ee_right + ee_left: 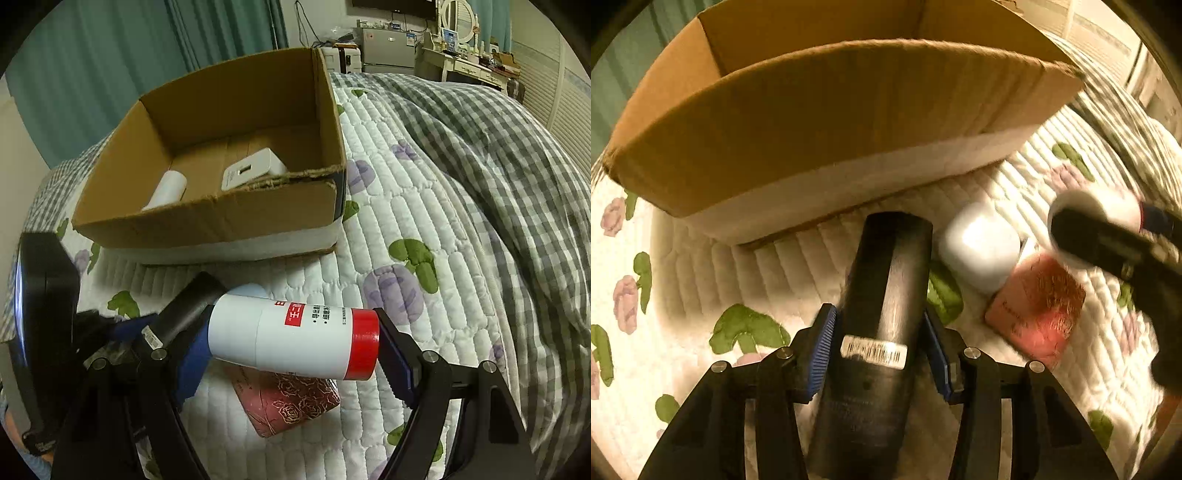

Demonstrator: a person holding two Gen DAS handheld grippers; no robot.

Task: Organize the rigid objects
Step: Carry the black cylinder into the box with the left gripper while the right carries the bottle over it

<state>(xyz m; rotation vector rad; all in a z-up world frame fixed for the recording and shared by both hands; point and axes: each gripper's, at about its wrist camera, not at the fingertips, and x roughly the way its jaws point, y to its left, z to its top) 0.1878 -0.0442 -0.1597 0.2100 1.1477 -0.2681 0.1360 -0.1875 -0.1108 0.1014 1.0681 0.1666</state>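
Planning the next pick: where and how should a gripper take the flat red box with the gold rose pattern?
Grip the flat red rose-patterned box across its narrow sides, coming from above. It lies flat on the quilted bedspread, so its thin edges are the graspable faces.

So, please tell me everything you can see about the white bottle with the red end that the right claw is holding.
The white bottle is a smooth cylinder, plastic by its look, with a red band at one end and a red label with dark print. It lies sideways, clamped end to end by the right claw, above the quilt and a dark red patterned box. The cardboard box stands beyond it. Whether it touches the black cylinder beside it is unclear.
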